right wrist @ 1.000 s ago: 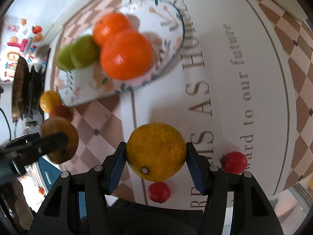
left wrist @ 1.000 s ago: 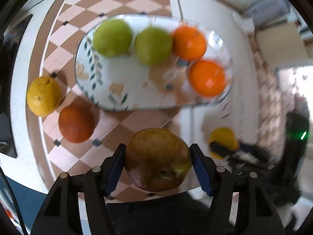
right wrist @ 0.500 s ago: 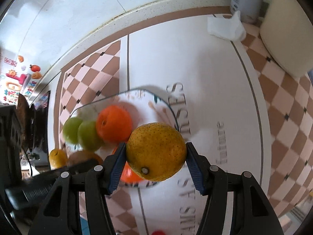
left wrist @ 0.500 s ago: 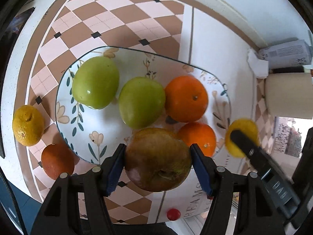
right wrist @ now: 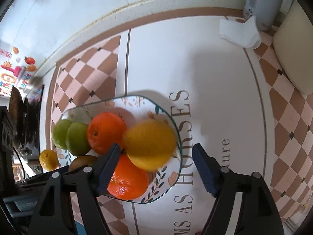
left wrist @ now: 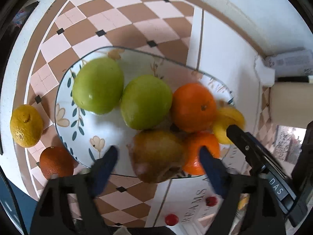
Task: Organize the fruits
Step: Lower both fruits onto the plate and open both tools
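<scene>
Both grippers point steeply down, side by side. The left gripper (left wrist: pixel 157 155) has its jaws opening, the blue pads clear of the pear (left wrist: pixel 158 156) between them. The right gripper (right wrist: pixel 155 152) also has its jaws opening, pads off the blurred lemon (right wrist: pixel 150 143) between them; its black finger shows at the right edge of the left wrist view.

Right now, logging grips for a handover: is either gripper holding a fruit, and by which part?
Neither holds. Left gripper opens, its pads clear of the brown pear; right gripper opens off the yellow citrus.
</scene>
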Action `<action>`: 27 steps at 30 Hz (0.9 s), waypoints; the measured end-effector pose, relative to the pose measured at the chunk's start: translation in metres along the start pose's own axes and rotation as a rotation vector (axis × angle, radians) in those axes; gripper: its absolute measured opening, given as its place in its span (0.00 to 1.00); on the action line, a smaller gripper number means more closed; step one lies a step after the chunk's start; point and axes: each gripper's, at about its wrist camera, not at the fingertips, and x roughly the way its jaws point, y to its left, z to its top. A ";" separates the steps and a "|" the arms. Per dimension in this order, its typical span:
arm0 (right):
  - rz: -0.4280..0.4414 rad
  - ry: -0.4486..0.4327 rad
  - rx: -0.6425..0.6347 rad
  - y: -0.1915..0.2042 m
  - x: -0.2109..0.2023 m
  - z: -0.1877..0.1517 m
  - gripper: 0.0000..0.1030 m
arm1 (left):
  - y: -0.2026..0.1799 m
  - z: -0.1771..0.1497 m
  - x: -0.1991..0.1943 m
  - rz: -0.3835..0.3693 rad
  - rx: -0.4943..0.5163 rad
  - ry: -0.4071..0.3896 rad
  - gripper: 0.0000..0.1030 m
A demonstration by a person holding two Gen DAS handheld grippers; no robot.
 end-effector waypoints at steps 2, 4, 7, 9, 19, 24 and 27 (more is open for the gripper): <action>0.011 -0.005 0.006 -0.003 -0.006 0.000 0.84 | 0.002 0.003 -0.008 -0.008 0.000 -0.013 0.88; -0.004 -0.009 -0.003 -0.004 -0.010 -0.002 0.84 | 0.005 0.003 -0.015 0.002 0.002 -0.030 0.88; -0.035 -0.014 -0.028 0.001 -0.018 -0.008 0.85 | 0.008 -0.002 -0.029 0.044 0.022 -0.071 0.88; -0.057 -0.024 -0.049 0.006 -0.025 -0.016 0.85 | 0.007 -0.007 -0.039 0.114 0.060 -0.118 0.88; -0.116 -0.074 -0.064 0.030 -0.067 -0.080 0.86 | 0.015 -0.055 -0.082 0.303 0.203 -0.266 0.88; -0.131 -0.117 -0.086 0.044 -0.097 -0.108 0.86 | 0.014 -0.086 -0.104 0.300 0.242 -0.320 0.88; -0.139 -0.153 -0.102 0.052 -0.120 -0.120 0.86 | 0.013 -0.102 -0.118 0.280 0.253 -0.351 0.88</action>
